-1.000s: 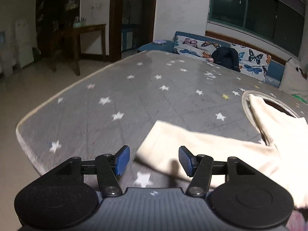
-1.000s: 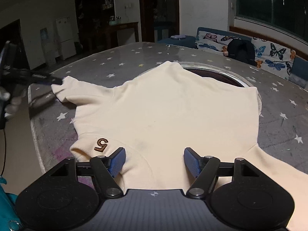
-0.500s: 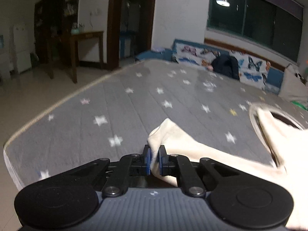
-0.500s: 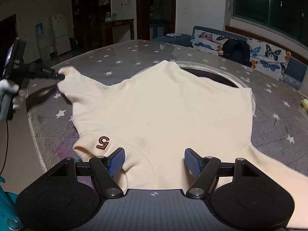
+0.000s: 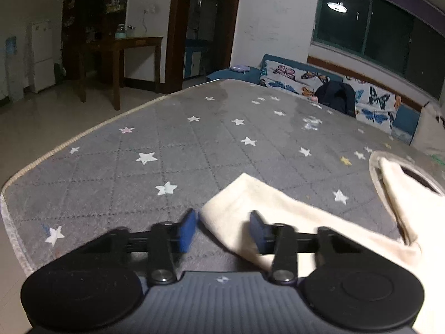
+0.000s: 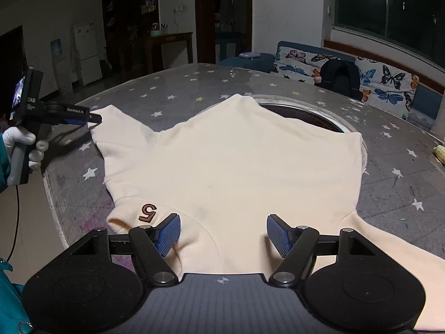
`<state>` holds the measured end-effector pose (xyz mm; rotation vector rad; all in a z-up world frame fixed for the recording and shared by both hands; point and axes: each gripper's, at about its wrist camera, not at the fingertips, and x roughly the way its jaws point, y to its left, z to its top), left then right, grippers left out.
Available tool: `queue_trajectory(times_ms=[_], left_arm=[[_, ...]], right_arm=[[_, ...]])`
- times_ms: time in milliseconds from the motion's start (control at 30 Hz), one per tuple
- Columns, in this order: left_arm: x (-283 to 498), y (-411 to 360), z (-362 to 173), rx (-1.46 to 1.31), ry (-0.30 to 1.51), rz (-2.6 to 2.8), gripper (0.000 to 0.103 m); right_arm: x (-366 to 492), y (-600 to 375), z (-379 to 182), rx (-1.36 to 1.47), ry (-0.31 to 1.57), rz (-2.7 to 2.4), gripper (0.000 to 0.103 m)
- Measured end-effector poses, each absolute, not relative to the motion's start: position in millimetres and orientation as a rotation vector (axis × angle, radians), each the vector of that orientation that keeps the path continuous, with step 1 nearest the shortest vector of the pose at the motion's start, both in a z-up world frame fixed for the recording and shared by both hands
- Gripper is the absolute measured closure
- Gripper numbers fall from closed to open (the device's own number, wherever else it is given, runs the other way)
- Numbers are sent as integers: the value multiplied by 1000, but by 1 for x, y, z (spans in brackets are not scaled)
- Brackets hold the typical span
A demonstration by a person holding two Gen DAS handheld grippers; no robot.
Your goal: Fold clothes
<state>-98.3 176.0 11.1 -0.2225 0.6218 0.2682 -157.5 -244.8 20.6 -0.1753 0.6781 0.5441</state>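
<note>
The cream long-sleeved shirt (image 6: 236,161) lies flat on the grey star-patterned mattress (image 5: 194,144), with the left gripper (image 5: 222,229) open around its sleeve end near the mattress corner and the right gripper (image 6: 222,232) open over its near edge.

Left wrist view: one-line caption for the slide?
Open left gripper straddles the cream sleeve end on the star-print mattress.

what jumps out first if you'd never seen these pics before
A cream sweatshirt lies spread flat across a grey star-print mattress, with a brown "5" patch near its collar. The left gripper is open at the end of one sleeve. The right gripper hangs open over the collar end.
</note>
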Motion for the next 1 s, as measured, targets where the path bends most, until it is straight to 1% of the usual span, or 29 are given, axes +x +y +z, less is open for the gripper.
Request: queue_trajectory(times_ms=[33, 67, 167, 267, 433, 567, 700, 833, 1000], left_arm=[[-98, 179, 11, -249, 620, 262, 95], [-98, 181, 11, -276, 617, 256, 96], [-105, 180, 23, -333, 579, 217, 96], [-114, 165, 46, -352, 523, 139, 96], [-126, 106, 92, -311, 430, -84, 96], [-132, 52, 104, -290, 430, -261, 96], [-135, 0, 102, -264, 464, -393, 96], [-131, -43, 82, -250, 537, -460, 96], [-121, -72, 57, -229, 635, -488, 90]], right_arm=[[-159, -246, 22, -170, 674, 543, 31], [-161, -248, 23, -164, 669, 540, 31], [-167, -256, 28, -144, 652, 523, 31], [-171, -268, 33, -115, 635, 486, 31], [-175, -295, 38, -56, 615, 404, 31], [-178, -318, 39, 6, 601, 335, 31], [-184, -341, 39, 44, 588, 267, 31], [-188, -362, 36, 82, 583, 201, 31], [-191, -387, 30, 144, 589, 125, 31]])
